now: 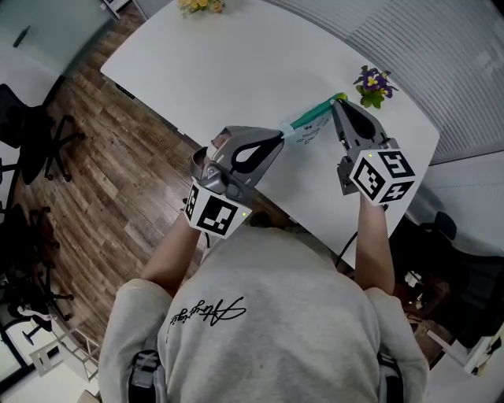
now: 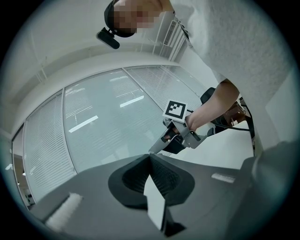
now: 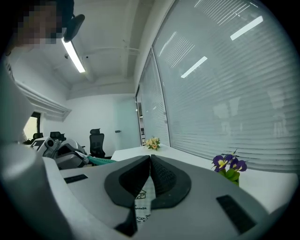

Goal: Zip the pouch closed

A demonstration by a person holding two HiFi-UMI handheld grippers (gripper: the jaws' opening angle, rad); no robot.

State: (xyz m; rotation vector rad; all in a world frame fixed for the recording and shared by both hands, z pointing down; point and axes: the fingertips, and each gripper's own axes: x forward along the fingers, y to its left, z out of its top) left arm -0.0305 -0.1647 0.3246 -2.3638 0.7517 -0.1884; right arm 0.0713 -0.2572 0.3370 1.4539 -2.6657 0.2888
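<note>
1. Plainly, a small soft pouch (image 1: 307, 127) is held stretched in the air between the two grippers, above the near edge of a smooth white table (image 1: 236, 63) with rounded corners
2. The pouch is seen as thin white fabric printed with small line drawings, and a ribbed green zip edge (image 1: 319, 109) runs along its top
3. The left gripper (image 1: 280, 138) is closed on one end of the pouch; in the left gripper view a flat white sheet of it is pinched between dark, cross-hatched rubber pads (image 2: 164, 178)
4. The right gripper (image 1: 337, 102) is closed on the opposite end, where printed fabric is clamped between the same kind of textured pads; whether the zip slider is caught there cannot be made out
5. In the right gripper view the green zip edge is seen running taut toward the left gripper
6. A small cluster of purple flowers (image 1: 374, 83) stands on the table just beyond the right gripper, and a yellow bunch (image 1: 201, 5) is set at the far edge
7. Wood-grain floor planks (image 1: 102, 157) are seen beside the table
</note>
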